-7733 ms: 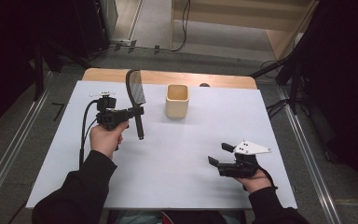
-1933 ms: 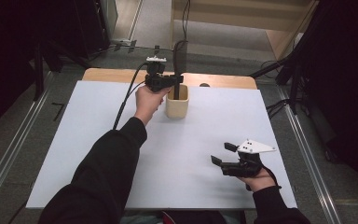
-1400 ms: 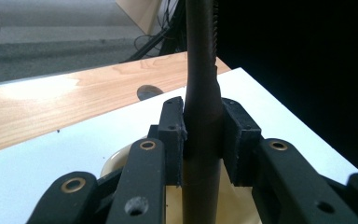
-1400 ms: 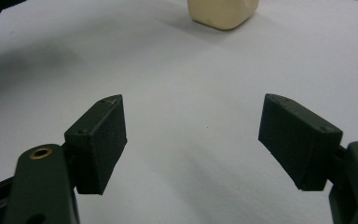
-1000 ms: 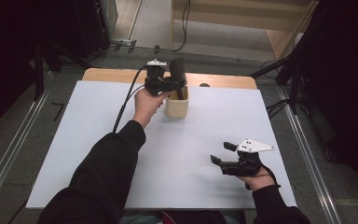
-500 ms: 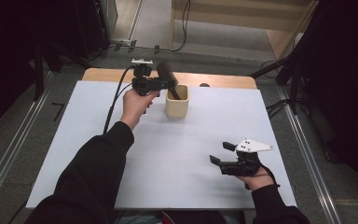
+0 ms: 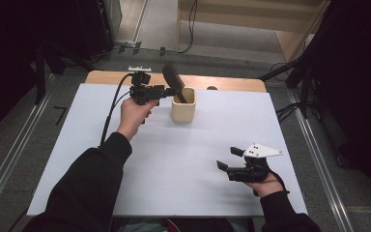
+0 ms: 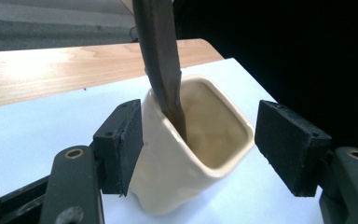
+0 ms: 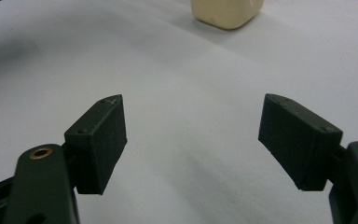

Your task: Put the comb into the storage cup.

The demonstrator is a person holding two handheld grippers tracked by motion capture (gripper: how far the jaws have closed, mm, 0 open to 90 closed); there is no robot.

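High view: cream cup [image 7: 183,110] stands upright on the white table sheet [image 7: 183,159], toward the far edge, near the wooden strip [image 7: 222,82] behind it. Dark flat tool [image 7: 176,85] sits in the cup, lower end inside, upper end leaning out up-left over the rim. Left gripper [image 7: 166,90] is held level just left of the cup, pointing at it; cable trails down-left from it. Right gripper [image 7: 224,160] rests near the front right of the sheet, well apart from the cup, grey three-cornered plate on top.

Left gripper view: jaws have just been opening and now stand wide, nothing clamped. The cup [image 8: 186,154] shows between the 2 pads and beyond them; left pad overlaps the cup wall, can't tell if it touches. Right pad is clear of it. The tool [image 8: 161,60] rises from the cup's near-left inner corner.

Right gripper view: right gripper [image 9: 193,140] w/ jaws spread wide over bare white sheet, nothing between them; cup bottom [image 9: 227,13] at the top edge.

No brand, label or writing readable on cup, tool or grippers.
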